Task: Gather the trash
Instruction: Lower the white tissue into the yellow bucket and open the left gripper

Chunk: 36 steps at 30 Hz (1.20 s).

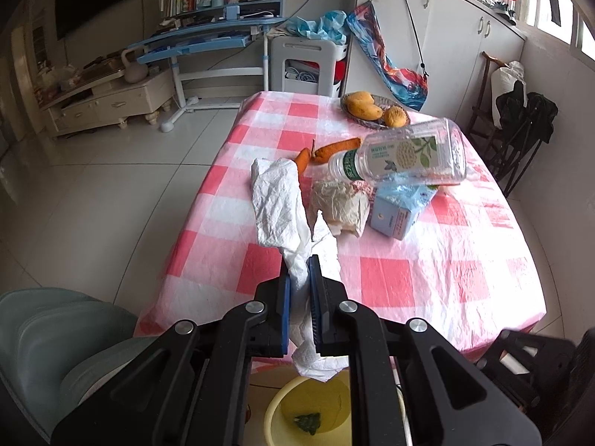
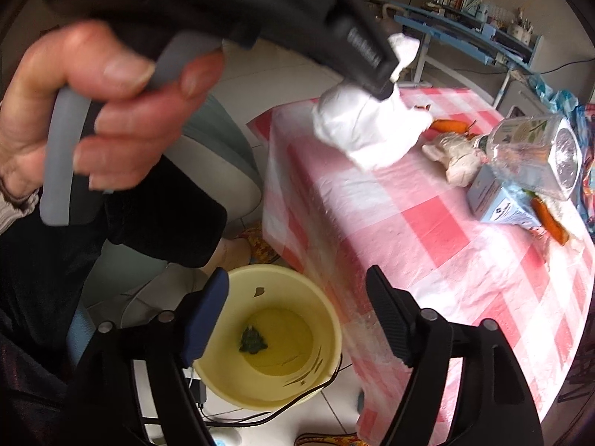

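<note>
The crumpled white tissue [image 1: 282, 200] hangs clamped between the pads of my left gripper [image 1: 299, 290], one end trailing down toward the yellow bucket [image 2: 327, 319] on the floor below, the other still flopped over the near edge of the table [image 1: 465, 260]. My right gripper [image 2: 297, 319] stands with its jaws wide apart and nothing between them, poised directly over the bucket, where one dark green scrap [image 2: 253, 340] lies at the bottom.

I judge the risk to be in the drop. The tissue is long and limp, and if I let go while my left gripper is over the table edge rather than the bucket's mouth, it could land on the tiles or snag on the cloth. My two grippers also sit close together here, so they could knock each other.

Further back on the table lie more bits to collect: a beige wrapper [image 1: 340, 202], a blue carton [image 1: 399, 212] with a clear plastic bottle [image 1: 405, 156] tipped across it, and carrot pieces [image 1: 334, 148]. A plate of mangoes [image 1: 372, 107] sits at the far end. The pink-and-white checked cloth is wrinkled and shiny. Beyond are pale floor tiles, a blue desk with books [image 1: 208, 33] far left and white cabinets [image 1: 465, 37] on the right.
</note>
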Each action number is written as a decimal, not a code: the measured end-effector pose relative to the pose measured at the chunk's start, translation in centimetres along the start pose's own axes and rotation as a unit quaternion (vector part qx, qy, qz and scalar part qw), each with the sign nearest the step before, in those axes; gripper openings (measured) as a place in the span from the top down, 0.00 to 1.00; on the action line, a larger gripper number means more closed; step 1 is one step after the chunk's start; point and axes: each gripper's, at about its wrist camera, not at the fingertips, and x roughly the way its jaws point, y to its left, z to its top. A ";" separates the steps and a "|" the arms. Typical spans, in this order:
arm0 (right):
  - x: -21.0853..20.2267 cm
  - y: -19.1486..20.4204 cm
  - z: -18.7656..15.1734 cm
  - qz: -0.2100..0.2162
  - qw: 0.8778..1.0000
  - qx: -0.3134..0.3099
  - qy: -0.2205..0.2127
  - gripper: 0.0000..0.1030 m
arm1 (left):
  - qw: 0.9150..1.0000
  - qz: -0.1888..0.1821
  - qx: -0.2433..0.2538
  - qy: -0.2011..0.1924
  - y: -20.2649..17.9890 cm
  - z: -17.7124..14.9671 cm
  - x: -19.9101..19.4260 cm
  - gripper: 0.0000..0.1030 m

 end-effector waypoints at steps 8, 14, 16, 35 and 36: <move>-0.3 0.2 0.0 -0.023 1.000 -0.006 -0.008 0.26 | 1.000 -0.003 0.011 0.026 -0.5 -1.9 0.3 0.91; -0.9 -0.1 -0.2 -0.050 0.999 -0.008 -0.006 0.23 | 0.998 -0.010 0.023 0.056 -1.3 -4.2 0.7 0.91; -1.1 -0.2 -0.3 -0.057 0.998 -0.009 -0.004 0.23 | 0.997 -0.014 0.028 0.068 -1.7 -5.1 0.8 0.91; -0.3 0.5 -1.6 -0.151 0.985 -0.068 0.049 0.19 | 0.987 -0.045 0.027 0.152 -1.9 -10.9 1.3 0.60; -0.3 0.6 -1.7 -0.152 0.985 -0.069 0.050 0.19 | 0.987 -0.045 0.024 0.149 -1.8 -10.7 1.2 0.59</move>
